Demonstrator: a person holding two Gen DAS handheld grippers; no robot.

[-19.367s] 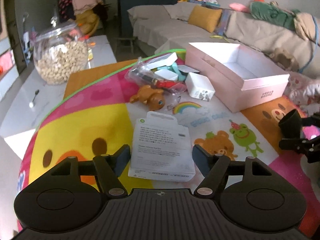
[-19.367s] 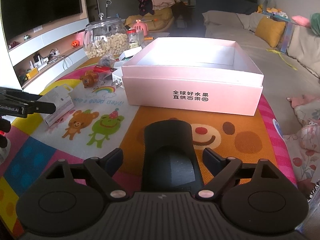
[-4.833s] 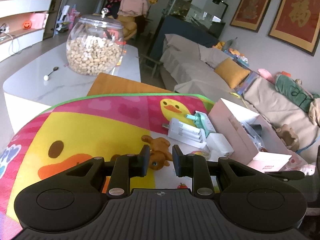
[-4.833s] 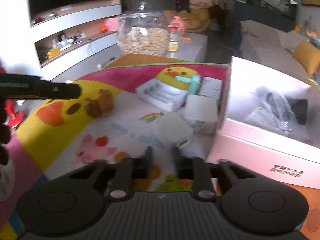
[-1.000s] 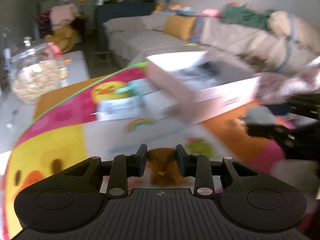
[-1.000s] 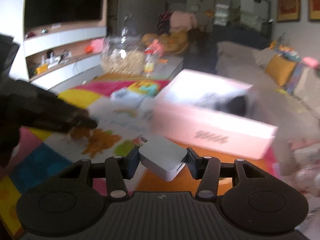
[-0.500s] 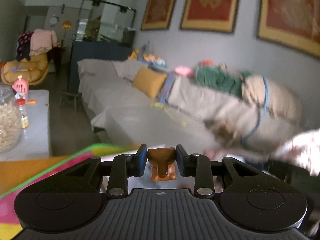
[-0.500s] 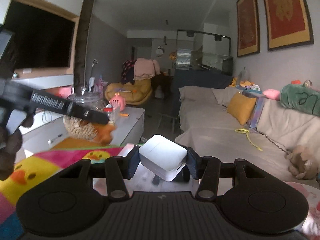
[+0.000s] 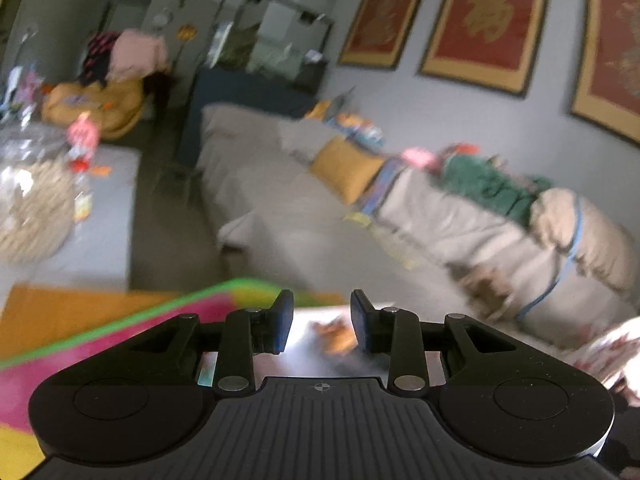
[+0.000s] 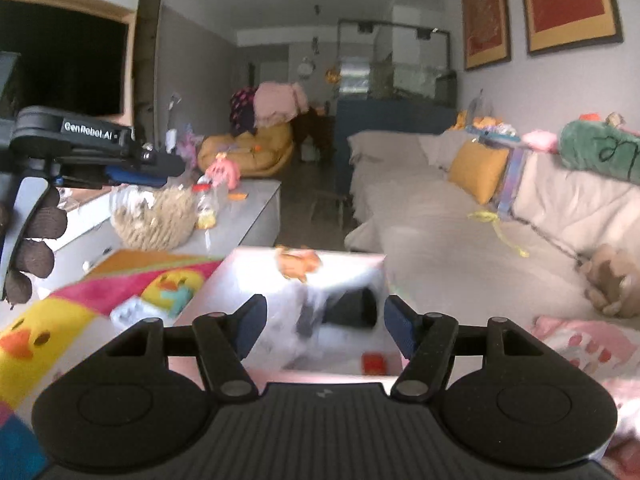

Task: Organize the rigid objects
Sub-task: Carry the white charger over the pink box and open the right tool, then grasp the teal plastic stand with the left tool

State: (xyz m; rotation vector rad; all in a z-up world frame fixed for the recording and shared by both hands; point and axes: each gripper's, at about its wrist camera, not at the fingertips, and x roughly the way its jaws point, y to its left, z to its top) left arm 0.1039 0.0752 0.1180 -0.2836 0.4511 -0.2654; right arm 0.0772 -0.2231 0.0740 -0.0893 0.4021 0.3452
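Pink box: open-topped, just past my right fingers, resting on the colourful mat.
Brown toy: blurred, at the far edge of the box; I cannot tell whether it touches the box.
Left gripper: fingers parted, nothing between them; I see the brown toy blurred beyond the gap.
Right gripper: fingers spread wide, holding nothing, poised over the box.
Box contents: a dark item in clear wrap, blurred.
Mat, left of box: white tray and a teal piece.
Far left: glass jar on the pale counter.
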